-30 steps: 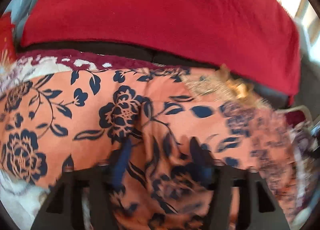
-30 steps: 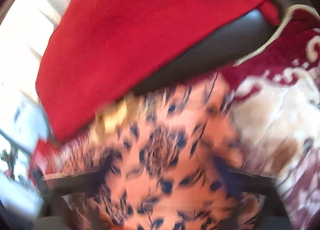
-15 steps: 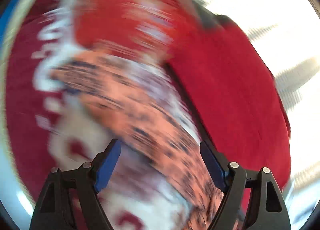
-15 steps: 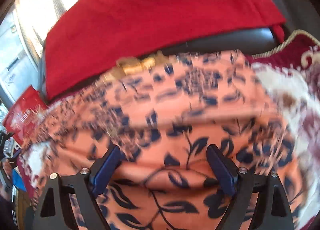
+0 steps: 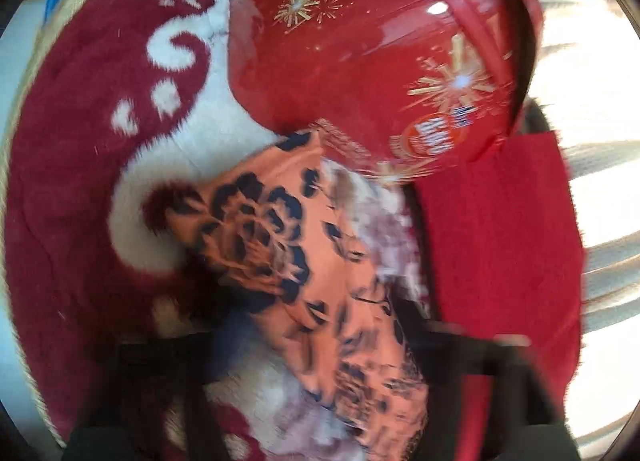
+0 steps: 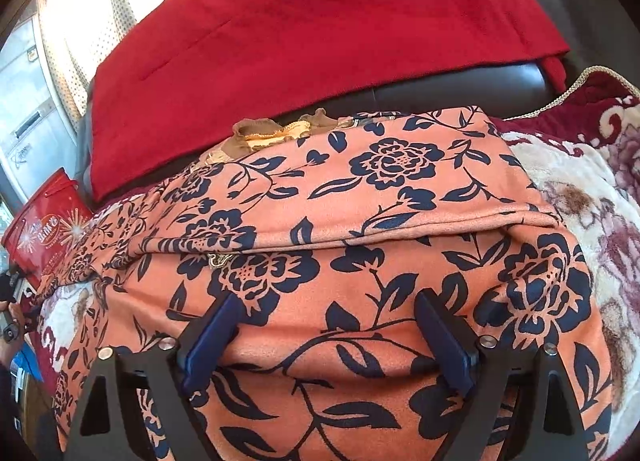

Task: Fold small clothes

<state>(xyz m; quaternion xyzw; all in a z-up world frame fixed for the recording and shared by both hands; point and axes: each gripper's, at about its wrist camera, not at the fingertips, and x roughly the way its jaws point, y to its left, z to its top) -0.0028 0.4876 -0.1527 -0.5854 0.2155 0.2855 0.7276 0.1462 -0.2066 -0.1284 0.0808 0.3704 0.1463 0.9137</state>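
Plush maroon-and-cream blanket (image 6: 580,197) under everything. Orange flowered garment (image 6: 360,221) lies on it, part-folded. Right gripper (image 6: 332,337) spread wide over garment's near half, grasping nothing. Left gripper (image 5: 320,345), blurred, jaws just narrowing around garment's end strip; grip unclear. Red bag (image 5: 380,61) beyond.

From the right wrist we look steeply down, close over the orange floral garment (image 6: 360,189), towards the red cushion (image 6: 304,21). Our left wrist view, blurred, faces the garment's end beside a red gift bag (image 5: 372,49). Both views share all three.
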